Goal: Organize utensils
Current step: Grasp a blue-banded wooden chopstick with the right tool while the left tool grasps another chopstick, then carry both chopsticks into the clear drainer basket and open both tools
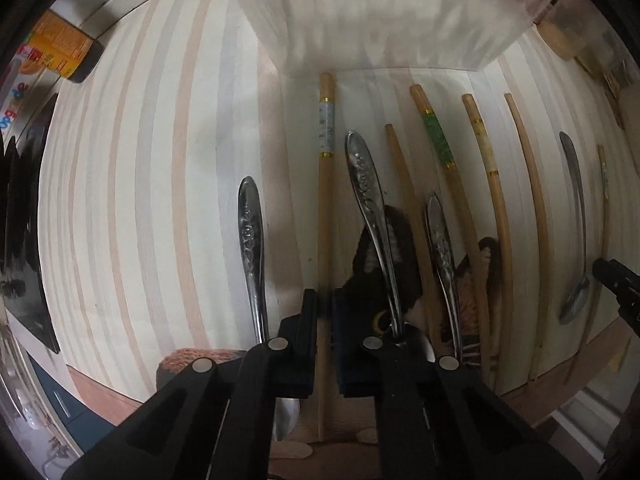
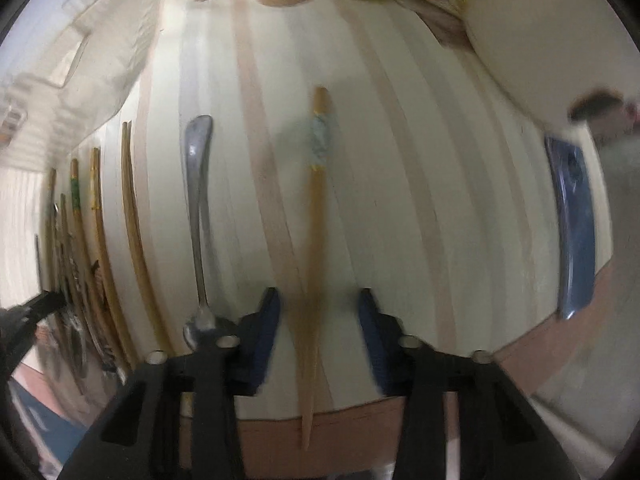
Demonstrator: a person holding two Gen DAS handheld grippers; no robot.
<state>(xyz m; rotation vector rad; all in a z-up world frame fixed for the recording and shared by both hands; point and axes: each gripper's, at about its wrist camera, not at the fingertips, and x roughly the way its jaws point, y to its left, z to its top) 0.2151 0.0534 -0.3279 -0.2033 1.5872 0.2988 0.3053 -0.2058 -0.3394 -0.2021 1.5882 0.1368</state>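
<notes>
My left gripper (image 1: 326, 304) is shut on a wooden chopstick with a white band (image 1: 326, 184); the stick runs between its pads, above the striped mat (image 1: 140, 200). Three patterned steel spoons lie nearby, one left (image 1: 250, 240) and two right (image 1: 370, 200) of it. Several more chopsticks (image 1: 438, 144) lie to the right. My right gripper (image 2: 318, 304) is open and straddles a chopstick with a blue-grey band (image 2: 318, 184) lying on the mat (image 2: 420, 200). A plain spoon (image 2: 198, 208) lies just left of it.
A clear plastic organizer (image 1: 380, 20) stands at the mat's far edge. An orange-labelled bottle (image 1: 60, 48) lies at the far left. A blue object (image 2: 572, 232) lies at the mat's right edge. The mat's near edge (image 2: 340, 412) overhangs a brown surface.
</notes>
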